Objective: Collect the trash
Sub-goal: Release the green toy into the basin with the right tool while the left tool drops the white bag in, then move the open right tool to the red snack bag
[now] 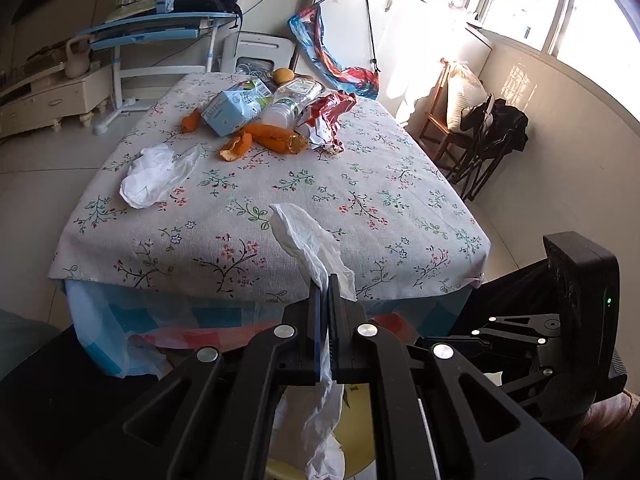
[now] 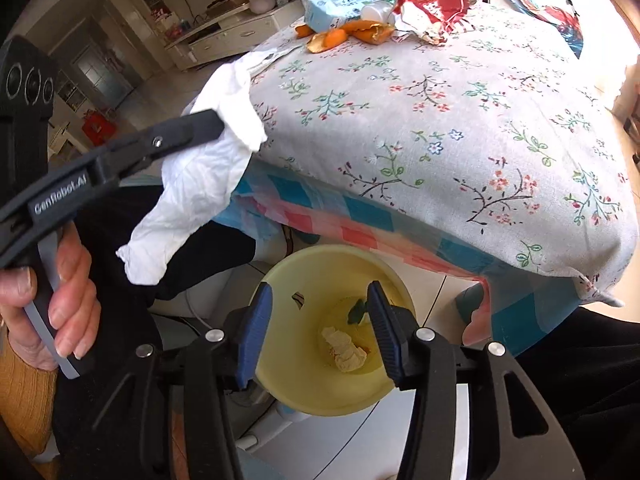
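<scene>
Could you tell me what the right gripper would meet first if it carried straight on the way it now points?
The right gripper, open and empty, points down into the yellow bin. Straight on, it would probably enter the bin's mouth and reach the crumpled tissue at the bottom first, though depth is hard to judge.

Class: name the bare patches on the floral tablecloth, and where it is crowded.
Free: the near half of the tablecloth, and the right side beside the red wrapper. Crowded: the far end, where carton, bottle and orange peels cluster; a white tissue lies left.
</scene>
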Demonstrator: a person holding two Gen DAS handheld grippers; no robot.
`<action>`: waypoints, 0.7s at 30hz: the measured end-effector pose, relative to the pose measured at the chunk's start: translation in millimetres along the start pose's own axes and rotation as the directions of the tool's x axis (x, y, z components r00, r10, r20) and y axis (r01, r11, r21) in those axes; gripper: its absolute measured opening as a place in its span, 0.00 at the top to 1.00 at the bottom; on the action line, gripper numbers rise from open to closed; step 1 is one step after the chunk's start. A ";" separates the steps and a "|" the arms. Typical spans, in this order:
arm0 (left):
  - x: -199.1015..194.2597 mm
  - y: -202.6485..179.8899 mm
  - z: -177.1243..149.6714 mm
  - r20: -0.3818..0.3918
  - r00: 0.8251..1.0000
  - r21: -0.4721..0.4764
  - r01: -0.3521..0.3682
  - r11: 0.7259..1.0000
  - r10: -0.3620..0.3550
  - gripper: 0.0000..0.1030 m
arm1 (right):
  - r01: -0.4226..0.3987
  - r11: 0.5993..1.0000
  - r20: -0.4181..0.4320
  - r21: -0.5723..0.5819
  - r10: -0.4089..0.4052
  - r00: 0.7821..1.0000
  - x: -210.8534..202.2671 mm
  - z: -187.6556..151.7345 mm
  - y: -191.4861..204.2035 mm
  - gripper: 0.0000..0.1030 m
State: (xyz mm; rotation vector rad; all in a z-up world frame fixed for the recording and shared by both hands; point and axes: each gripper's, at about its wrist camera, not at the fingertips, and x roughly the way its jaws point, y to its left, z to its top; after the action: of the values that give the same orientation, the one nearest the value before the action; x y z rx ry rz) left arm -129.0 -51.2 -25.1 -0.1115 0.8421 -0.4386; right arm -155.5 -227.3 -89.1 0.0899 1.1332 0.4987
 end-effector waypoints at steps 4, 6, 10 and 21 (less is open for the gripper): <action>3.1 -5.2 -6.0 -0.021 1.000 0.027 -0.002 1.000 0.002 0.96 | -0.001 0.997 0.052 0.077 -0.003 0.999 -7.9 6.6 -14.3 0.49; 6.3 -8.1 -8.4 -0.044 0.999 0.045 0.006 0.999 -0.004 0.96 | -0.003 0.994 0.071 0.113 -0.005 0.997 -8.0 8.4 -22.5 0.49; 14.8 -13.2 -14.1 -0.091 0.996 0.077 0.010 0.997 -0.003 0.92 | -0.007 0.985 0.104 0.170 -0.011 0.994 -16.3 11.2 -33.0 0.49; 2.5 -0.9 -7.5 -0.007 0.999 0.024 -0.042 0.999 0.043 0.46 | -0.003 0.976 0.141 0.216 -0.028 0.990 -25.2 11.2 -43.0 0.46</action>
State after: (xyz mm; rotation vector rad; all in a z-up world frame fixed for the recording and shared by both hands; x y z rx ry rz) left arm -133.4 -52.4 -31.6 -0.0701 0.8449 -0.4092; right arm -139.5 -274.1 -76.6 0.3030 1.0431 0.3501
